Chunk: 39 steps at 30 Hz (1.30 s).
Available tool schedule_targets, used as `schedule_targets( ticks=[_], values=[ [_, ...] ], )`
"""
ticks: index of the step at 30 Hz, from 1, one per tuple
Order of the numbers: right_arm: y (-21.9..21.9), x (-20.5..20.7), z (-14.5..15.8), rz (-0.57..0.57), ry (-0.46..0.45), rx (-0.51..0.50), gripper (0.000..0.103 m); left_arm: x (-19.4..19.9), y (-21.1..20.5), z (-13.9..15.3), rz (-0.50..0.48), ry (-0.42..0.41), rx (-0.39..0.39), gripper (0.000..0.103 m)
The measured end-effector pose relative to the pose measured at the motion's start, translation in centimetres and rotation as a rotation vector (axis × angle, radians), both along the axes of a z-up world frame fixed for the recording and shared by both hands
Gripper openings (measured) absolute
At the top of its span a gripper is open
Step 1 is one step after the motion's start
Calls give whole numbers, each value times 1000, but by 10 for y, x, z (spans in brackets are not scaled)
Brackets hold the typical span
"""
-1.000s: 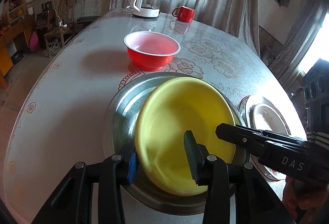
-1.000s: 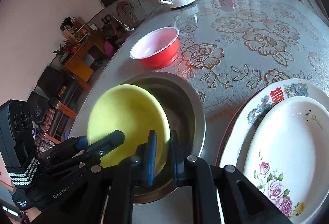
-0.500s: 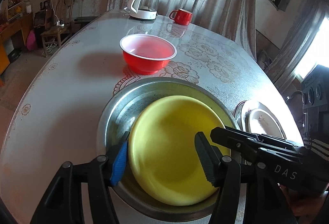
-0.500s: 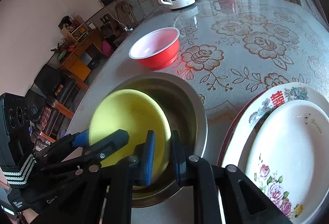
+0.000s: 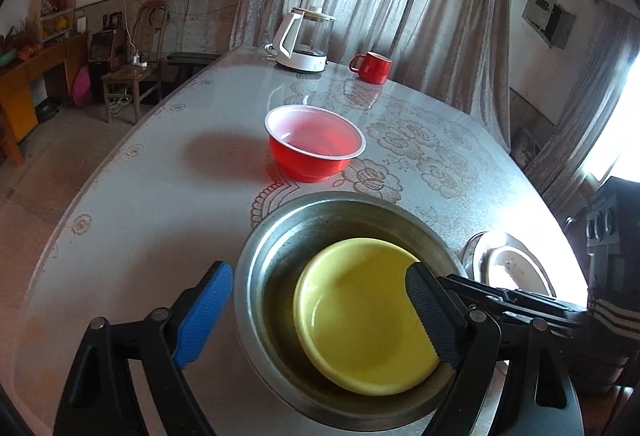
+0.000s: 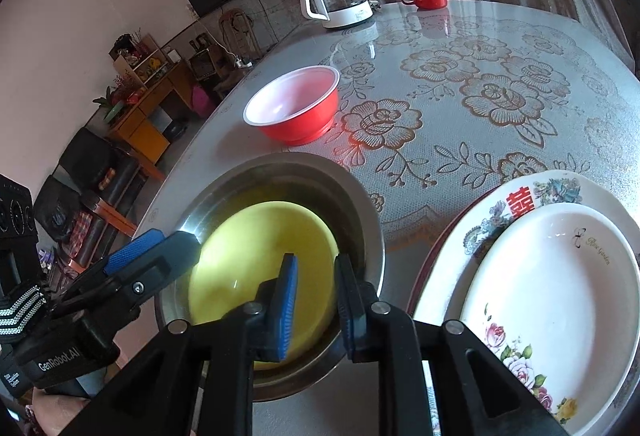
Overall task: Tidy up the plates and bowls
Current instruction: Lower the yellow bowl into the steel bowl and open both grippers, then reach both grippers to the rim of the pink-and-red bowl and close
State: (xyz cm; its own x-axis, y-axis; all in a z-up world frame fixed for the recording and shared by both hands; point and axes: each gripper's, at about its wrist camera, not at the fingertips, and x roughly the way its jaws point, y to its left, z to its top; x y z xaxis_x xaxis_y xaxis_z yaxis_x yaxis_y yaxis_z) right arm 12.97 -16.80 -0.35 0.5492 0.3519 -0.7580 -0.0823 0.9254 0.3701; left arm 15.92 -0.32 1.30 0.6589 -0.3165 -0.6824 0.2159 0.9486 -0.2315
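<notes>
1. The yellow bowl (image 5: 370, 316) sits inside the larger metal basin (image 5: 280, 248), low against its near side, open side up (its rim lies close to the basin wall on the right).
2. The right gripper (image 6: 316, 302) has its fingers a little apart, one on each side of the yellow bowl's (image 6: 260, 260) near rim; the blue pad is inside the bowl and the black one sits between the bowl and the wall of the metal basin (image 6: 360, 204). Whether either pad touches the rim cannot be told.
3. The left gripper (image 5: 320, 310) is spread wide and holds nothing, its blue finger outside the basin on the left and its black finger over the bowl's right edge.
4. A red bowl (image 5: 316, 144) with a white inside stands upright on the table (image 5: 160, 196), just beyond the basin and apart from it.
5. To the right of the basin, two plates are stacked: a white plate (image 6: 560, 288) with flowers on a larger patterned plate (image 6: 520, 192).
6. At the far end of the table stand a glass kettle (image 5: 306, 40) on a white base and a red mug (image 5: 372, 66), near each other.
7. The table carries a lace-patterned cloth under a glossy cover.
</notes>
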Motion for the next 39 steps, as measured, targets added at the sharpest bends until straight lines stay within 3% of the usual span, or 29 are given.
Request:
schedule_targets(
  ticks=[5,10,13,17,27,39],
  values=[
    [1,0,-1,3,3,-3,19,1,-7,-5,-9,-9,100,89],
    [1,0,-2,6,6,-1,19,4,-4,-8,-1,17,90,89],
    [0,1,-2,6,11,1,19,5,-2,-10,5,29,98,94],
    [1,2,-1,15,15,5,19,6,5,-6,25,47,52,100],
    [-4,14,18,36,-18,7,22,28,29,2,80,102,-35,102],
    [-27,74,31,14,-3,8,33,80,52,10,132,162,-137,102]
  ],
)
